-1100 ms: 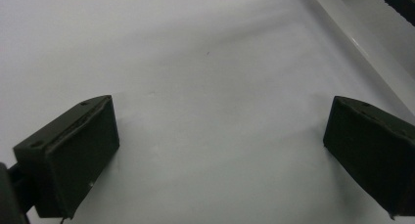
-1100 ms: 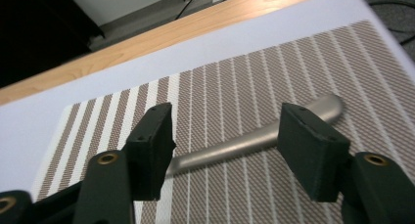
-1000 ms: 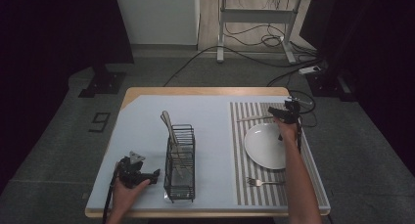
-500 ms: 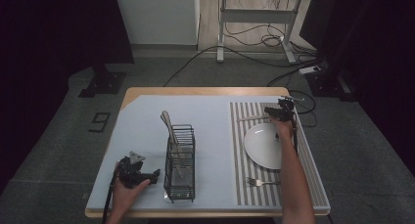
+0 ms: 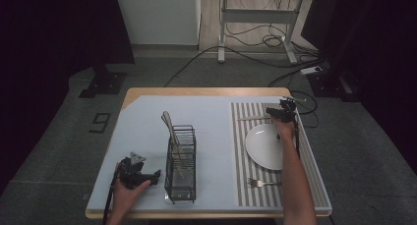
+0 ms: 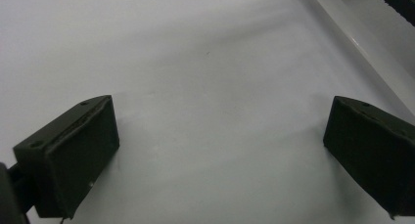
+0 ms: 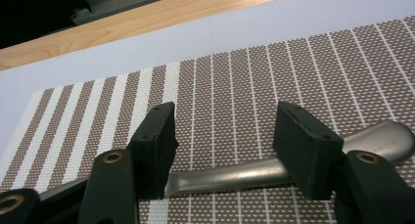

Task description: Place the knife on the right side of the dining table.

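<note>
Right tool (image 7: 222, 150) edged over unmarked knife (image 7: 274, 160) (apart).

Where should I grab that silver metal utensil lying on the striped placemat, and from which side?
Grip the silver metal utensil on its narrow handle, coming straight down from above. It lies flat on the striped placemat, and the right gripper already has one finger on each side of that slim stretch; the broader rounded end looks harder to pinch.
</note>
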The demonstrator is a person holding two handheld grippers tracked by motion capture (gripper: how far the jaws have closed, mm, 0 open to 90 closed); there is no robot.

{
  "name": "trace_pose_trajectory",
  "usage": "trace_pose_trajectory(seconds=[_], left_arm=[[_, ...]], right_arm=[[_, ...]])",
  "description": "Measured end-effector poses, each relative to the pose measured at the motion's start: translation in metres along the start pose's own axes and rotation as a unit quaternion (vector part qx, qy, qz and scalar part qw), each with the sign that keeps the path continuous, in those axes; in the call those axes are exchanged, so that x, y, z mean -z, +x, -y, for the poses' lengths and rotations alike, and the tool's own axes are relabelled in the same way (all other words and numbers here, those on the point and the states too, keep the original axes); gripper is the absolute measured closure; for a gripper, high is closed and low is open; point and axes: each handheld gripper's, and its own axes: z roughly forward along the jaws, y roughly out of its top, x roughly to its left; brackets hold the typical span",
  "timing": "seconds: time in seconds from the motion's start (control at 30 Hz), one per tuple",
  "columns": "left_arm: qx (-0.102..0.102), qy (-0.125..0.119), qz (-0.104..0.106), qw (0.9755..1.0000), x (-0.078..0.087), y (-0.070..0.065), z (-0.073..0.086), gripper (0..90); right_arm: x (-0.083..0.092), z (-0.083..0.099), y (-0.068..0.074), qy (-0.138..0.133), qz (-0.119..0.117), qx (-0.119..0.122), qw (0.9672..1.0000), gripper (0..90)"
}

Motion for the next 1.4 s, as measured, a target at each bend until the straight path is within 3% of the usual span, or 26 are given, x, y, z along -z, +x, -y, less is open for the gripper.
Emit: trace_pose_trajectory(seconds=[0.6,0.83,1.4], left_arm=[[0.0,0.0,0.0,1.0,0.0,0.0,0.0,0.0],[0.0,0.0,0.0,1.0,0.0,0.0,0.0,0.0],[0.0,0.0,0.0,1.0,0.0,0.0,0.0,0.0]], right_arm=[[0.007,0.001,-0.005,-0.004,-0.013,-0.006,0.9999,39.6],[0.014,0.003,-0.001,-0.003,-0.026,0.006,0.9996,38.4],[0.069,0.025,0.024,-0.026,-0.079,0.047,0.9954,33.9]])
